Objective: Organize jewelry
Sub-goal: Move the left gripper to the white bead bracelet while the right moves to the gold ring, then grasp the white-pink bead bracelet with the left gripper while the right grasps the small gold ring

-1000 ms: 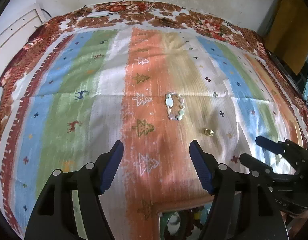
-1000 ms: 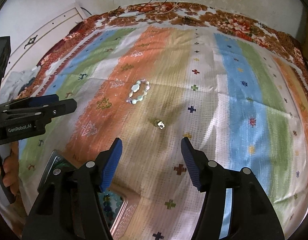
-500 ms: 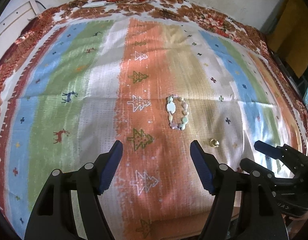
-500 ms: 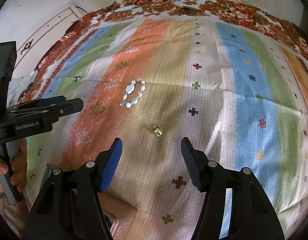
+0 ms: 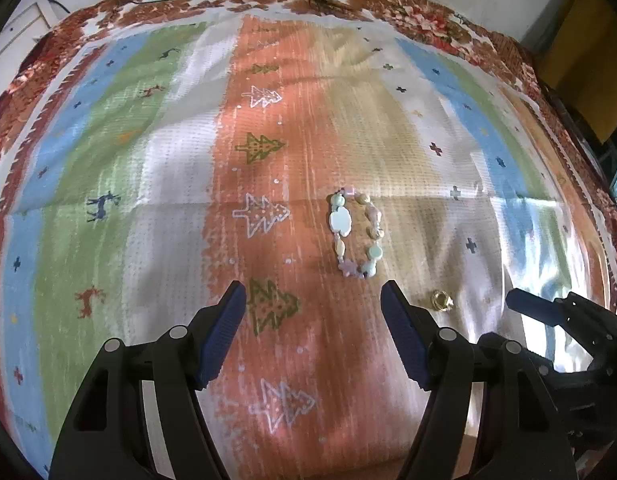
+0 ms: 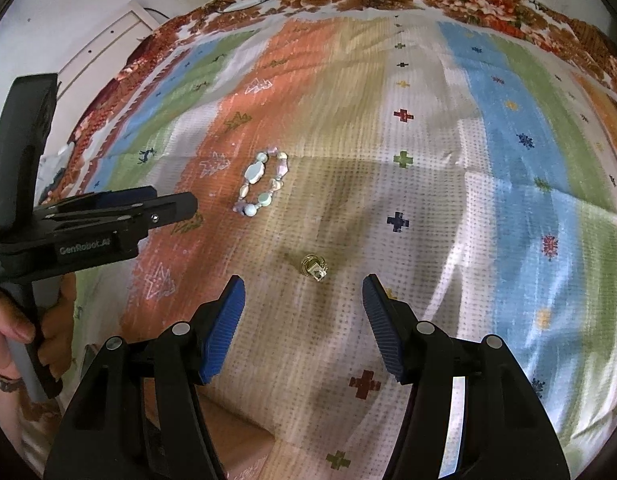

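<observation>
A pastel bead bracelet [image 5: 356, 234] lies flat on the striped cloth, just beyond my left gripper [image 5: 313, 296] and a little to its right. That gripper is open with nothing between its blue pads. A small gold ring [image 5: 440, 300] rests on the cloth right of the bracelet. In the right wrist view the ring [image 6: 313, 267] sits just ahead of my right gripper [image 6: 303, 290], which is open and empty. The bracelet [image 6: 262, 184] shows further off to the left there. Each gripper appears in the other's view: the right gripper [image 5: 526, 308], the left gripper [image 6: 164, 210].
The striped cloth [image 5: 148, 200] with tree and deer patterns covers the whole surface, with a floral border [image 5: 348, 0] at the far edge. A hand [image 6: 12, 332] holds the left gripper's handle. A box corner [image 6: 244, 440] shows under the right gripper at the near edge.
Both grippers have moved forward and lower over the cloth. The bracelet and ring now sit closer to the fingertips. The box at the near edge has slid mostly out of view.
</observation>
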